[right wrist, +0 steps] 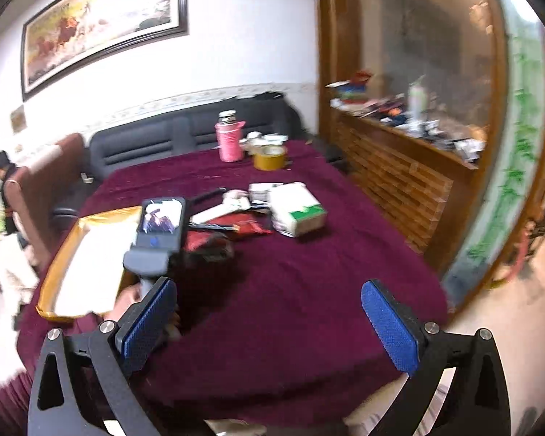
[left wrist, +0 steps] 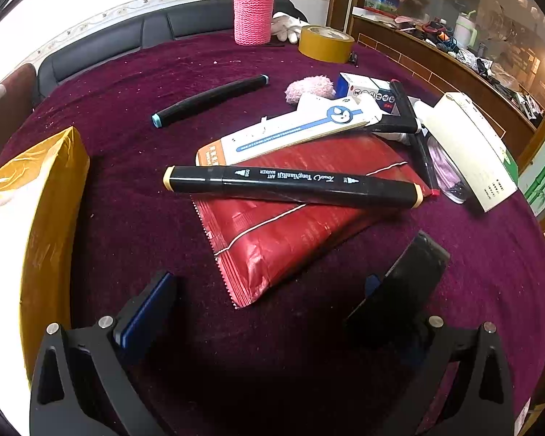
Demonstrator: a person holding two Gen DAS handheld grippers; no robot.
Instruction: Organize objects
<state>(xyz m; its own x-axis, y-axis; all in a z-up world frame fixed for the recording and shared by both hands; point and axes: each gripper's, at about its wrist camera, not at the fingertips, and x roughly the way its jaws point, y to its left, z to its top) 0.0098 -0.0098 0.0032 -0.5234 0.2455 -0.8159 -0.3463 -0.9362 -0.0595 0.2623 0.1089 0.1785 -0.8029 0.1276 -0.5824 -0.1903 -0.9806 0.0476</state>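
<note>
In the left wrist view my left gripper [left wrist: 290,276] is open and empty, just above the maroon tablecloth [left wrist: 127,218]. Right ahead lies a black art marker with cream caps [left wrist: 294,186] across a red foil packet [left wrist: 294,225]. Behind them lie a long white and blue box [left wrist: 294,129], a second black marker with teal caps [left wrist: 210,101] and a white carton [left wrist: 472,145]. A gold-edged box [left wrist: 43,218] stands at the left. In the right wrist view my right gripper [right wrist: 269,312] is open and empty, higher up and well back from the pile [right wrist: 258,214].
A pink knitted bottle [left wrist: 252,14], a roll of yellow tape [left wrist: 325,43] and a white glove [left wrist: 285,25] stand at the table's far side. A black sofa [left wrist: 127,43] is behind, a cluttered wooden counter [left wrist: 454,61] at the right. The left gripper's phone mount [right wrist: 160,225] shows.
</note>
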